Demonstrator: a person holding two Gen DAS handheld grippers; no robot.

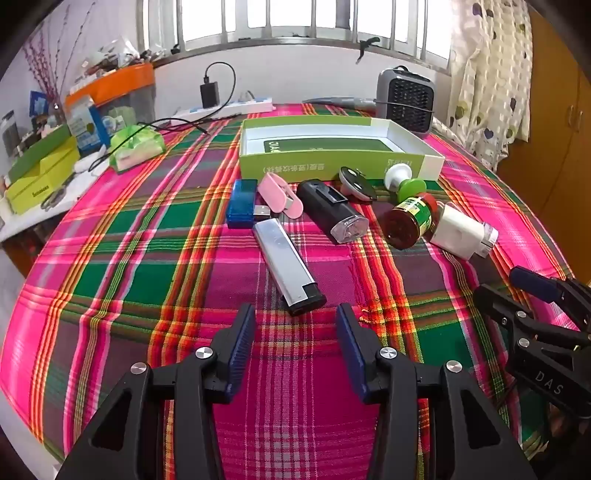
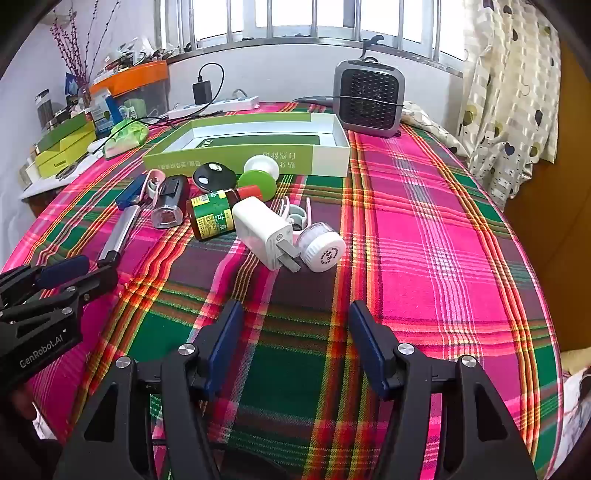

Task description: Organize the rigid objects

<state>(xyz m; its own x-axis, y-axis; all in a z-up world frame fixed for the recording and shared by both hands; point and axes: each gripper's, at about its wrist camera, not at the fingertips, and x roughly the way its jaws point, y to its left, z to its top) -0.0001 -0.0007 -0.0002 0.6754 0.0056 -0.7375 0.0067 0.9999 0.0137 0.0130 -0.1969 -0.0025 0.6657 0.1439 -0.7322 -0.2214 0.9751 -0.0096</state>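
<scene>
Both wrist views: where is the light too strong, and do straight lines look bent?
Left wrist view: the barred window is blown out white; the plaid tablecloth bulges like a dome. Right wrist view: same white window glare, and the green-and-white cardboard box has curved edges.

- Table under a pink, green and red plaid cloth [image 1: 147, 258]
- Open green-and-white cardboard box [image 1: 332, 162]
- Silver rectangular lighter [image 1: 284, 264]
- Grey square fan heater [image 2: 369, 98]
- Brown green-labelled glass bottle [image 2: 212, 218]
</scene>
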